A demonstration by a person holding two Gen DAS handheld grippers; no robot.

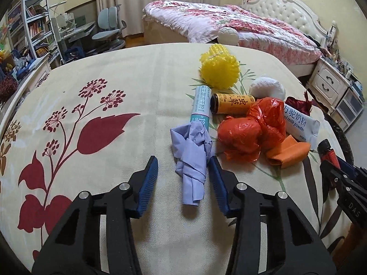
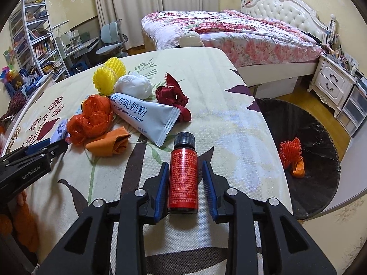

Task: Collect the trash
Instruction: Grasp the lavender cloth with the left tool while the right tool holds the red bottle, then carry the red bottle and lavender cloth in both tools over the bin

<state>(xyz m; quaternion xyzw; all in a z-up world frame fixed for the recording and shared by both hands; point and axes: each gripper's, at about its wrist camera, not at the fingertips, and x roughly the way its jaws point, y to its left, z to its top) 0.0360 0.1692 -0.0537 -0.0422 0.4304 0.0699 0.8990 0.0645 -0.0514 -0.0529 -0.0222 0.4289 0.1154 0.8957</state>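
While the right gripper [image 2: 185, 171] pinches a red bottle [image 2: 183, 178], the left gripper [image 1: 183, 171] straddles a crumpled lavender glove [image 1: 192, 160], its right pad touching, left pad apart.

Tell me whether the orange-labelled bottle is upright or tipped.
Tipped: the orange-labelled bottle lies on its side on the table, dark cap toward the paper roll.

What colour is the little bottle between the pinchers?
The little bottle is red with a black cap, seen best in the right wrist view.
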